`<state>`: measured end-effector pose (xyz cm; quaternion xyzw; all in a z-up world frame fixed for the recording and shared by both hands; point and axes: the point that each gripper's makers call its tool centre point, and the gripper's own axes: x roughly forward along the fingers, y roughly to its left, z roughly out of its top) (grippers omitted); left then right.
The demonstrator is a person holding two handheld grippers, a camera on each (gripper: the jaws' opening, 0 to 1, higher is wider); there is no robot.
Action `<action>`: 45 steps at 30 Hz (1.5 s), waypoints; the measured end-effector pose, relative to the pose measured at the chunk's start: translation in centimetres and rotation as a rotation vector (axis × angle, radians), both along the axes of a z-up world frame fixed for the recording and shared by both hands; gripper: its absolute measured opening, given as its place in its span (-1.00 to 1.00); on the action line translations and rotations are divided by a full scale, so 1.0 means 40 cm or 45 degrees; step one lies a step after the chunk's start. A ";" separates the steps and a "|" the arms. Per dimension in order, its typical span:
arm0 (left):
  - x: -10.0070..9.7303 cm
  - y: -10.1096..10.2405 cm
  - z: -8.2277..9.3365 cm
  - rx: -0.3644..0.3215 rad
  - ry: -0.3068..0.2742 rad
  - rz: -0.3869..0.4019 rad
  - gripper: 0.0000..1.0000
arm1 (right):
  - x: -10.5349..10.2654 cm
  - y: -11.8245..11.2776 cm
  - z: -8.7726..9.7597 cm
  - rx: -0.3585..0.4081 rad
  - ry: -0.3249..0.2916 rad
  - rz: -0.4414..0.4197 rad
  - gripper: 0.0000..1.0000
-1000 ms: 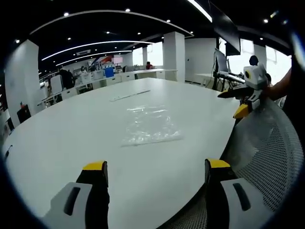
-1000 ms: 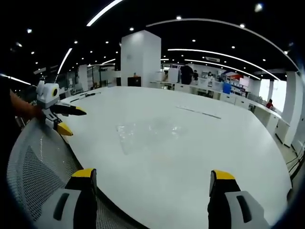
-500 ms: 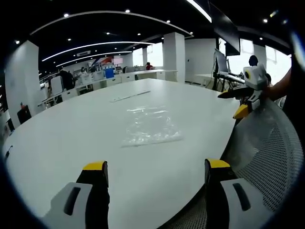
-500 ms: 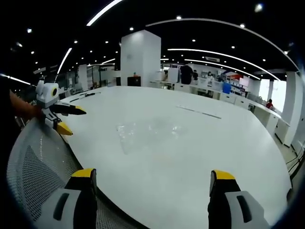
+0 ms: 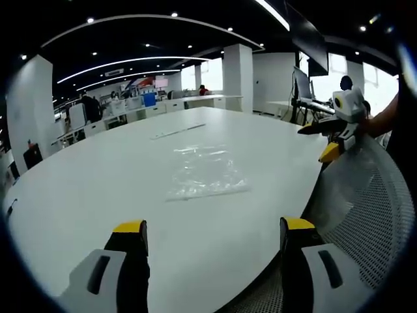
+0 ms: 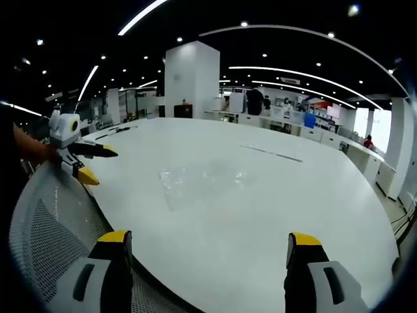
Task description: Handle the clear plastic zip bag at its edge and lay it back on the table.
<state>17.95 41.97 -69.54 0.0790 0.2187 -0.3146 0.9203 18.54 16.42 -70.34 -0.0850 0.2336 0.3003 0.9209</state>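
Left gripper view looks along the left gripper (image 5: 212, 238), whose two yellow-tipped jaws stand wide apart with nothing between them, above the near edge of a large white table (image 5: 98, 176). The clear plastic zip bag (image 5: 205, 171) lies flat on the tabletop ahead of the jaws, well apart from them, its near edge a pale crinkled line. Beyond it a thin strip (image 5: 177, 131) rests on the table (too small to tell what it is). At the right side of this view the right gripper (image 5: 326, 140) hangs over the table's edge, jaws spread, held by a person's hand; a grey mesh chair back (image 5: 371, 208) sits below it.

In the right gripper view, the right gripper (image 6: 205, 251) is likewise open and empty over the table (image 6: 260, 215). The bag (image 6: 202, 181) lies flat mid-table, ahead of it. The left gripper (image 6: 91, 163) appears at the left, jaws parted, beside the chair back (image 6: 52, 235). White pillars and desks stand behind.
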 end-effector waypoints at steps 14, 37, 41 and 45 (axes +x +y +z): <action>0.003 0.005 -0.007 0.010 0.002 -0.004 0.66 | -0.002 0.005 0.004 0.001 0.003 0.003 0.99; 0.002 -0.001 -0.001 0.021 -0.003 -0.010 0.67 | 0.000 -0.001 0.001 -0.002 0.005 -0.004 0.98; -0.004 -0.006 -0.002 0.034 0.006 -0.040 0.65 | -0.001 0.000 0.000 -0.003 0.008 -0.004 0.98; -0.010 -0.019 0.001 0.052 0.002 -0.084 0.61 | -0.002 0.001 0.001 -0.004 0.010 -0.005 0.98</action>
